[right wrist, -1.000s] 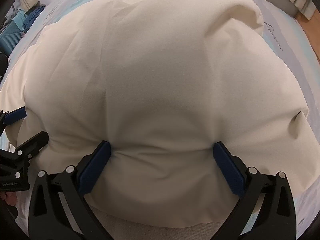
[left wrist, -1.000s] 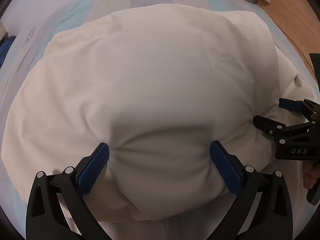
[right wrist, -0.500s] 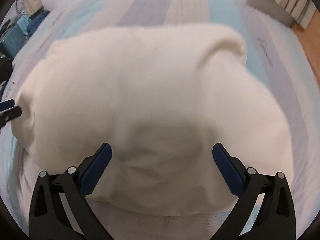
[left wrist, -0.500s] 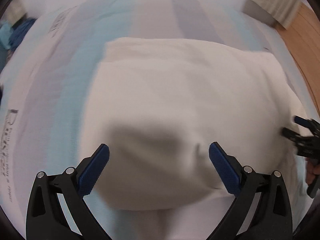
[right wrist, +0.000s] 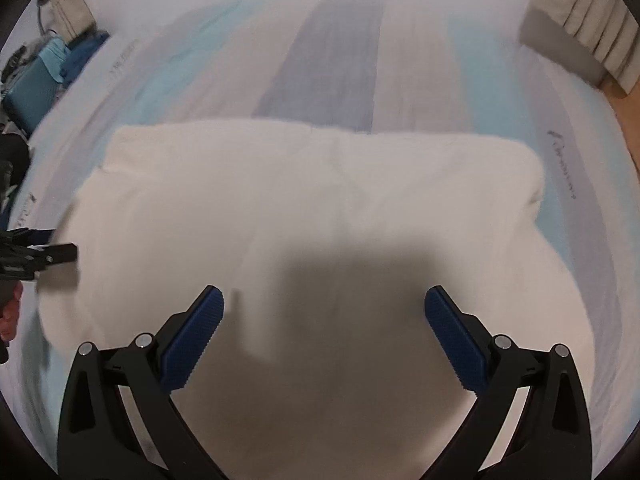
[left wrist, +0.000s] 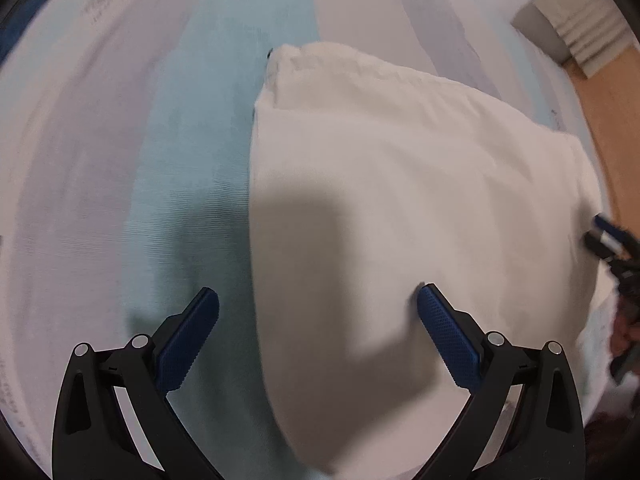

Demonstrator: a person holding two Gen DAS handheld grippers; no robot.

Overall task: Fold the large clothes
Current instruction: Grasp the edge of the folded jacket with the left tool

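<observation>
A cream folded garment lies flat on the striped bed sheet. My left gripper hangs open above the garment's left edge, one pad over cloth, the other over the sheet, nothing held. In the right wrist view the same garment spreads wide under my right gripper, which is open and empty above its near part. The right gripper shows at the right edge of the left wrist view. The left gripper shows at the left edge of the right wrist view.
The sheet has pale blue, grey and white stripes and extends beyond the garment. A wooden floor and a ribbed pale object lie to the right. Blue items sit at the far left, off the bed.
Both grippers have risen and pulled back from the garment, which was pressed close between the pads a second ago. The cloth now lies flatter on the sheet. The left view has shifted leftward.
</observation>
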